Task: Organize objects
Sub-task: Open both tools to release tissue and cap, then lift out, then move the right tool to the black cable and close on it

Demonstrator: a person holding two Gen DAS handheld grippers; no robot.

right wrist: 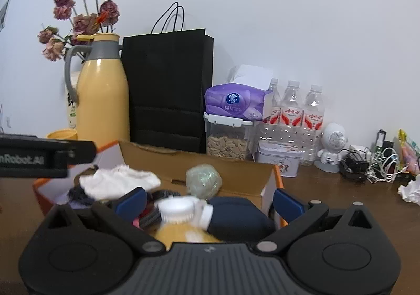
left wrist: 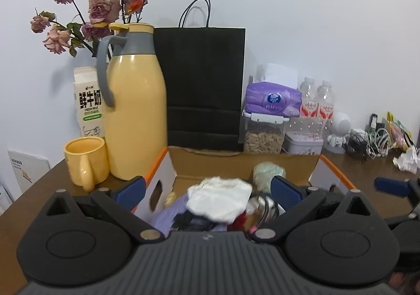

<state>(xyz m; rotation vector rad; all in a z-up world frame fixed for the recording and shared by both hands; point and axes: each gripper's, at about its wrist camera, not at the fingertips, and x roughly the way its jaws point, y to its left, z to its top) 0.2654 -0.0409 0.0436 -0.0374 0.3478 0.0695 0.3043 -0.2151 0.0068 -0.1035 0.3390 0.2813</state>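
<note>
An open cardboard box [left wrist: 236, 161] [right wrist: 168, 161] with orange-edged flaps sits on the brown table, full of jumbled things. A white cloth [left wrist: 220, 197] [right wrist: 118, 182] lies on top, with a pale green ball [left wrist: 267, 171] [right wrist: 203, 179] behind it. My left gripper [left wrist: 208, 190] is open and empty, its jaws wide over the box. My right gripper [right wrist: 210, 203] is open too, over the box's right half, above a yellow bottle with a white cap [right wrist: 178, 213] and a dark blue item [right wrist: 236, 216]. The bottle looks blurred and lies free between the jaws.
Along the wall stand dried roses, a milk carton [left wrist: 88, 103], a yellow thermos [left wrist: 136, 116] [right wrist: 102, 100], a yellow mug [left wrist: 85, 161], a black paper bag [left wrist: 204, 84] [right wrist: 168, 84], a tissue pack on a seed jar [right wrist: 231, 121], water bottles [right wrist: 291, 116], a tin, a white robot figure and cables.
</note>
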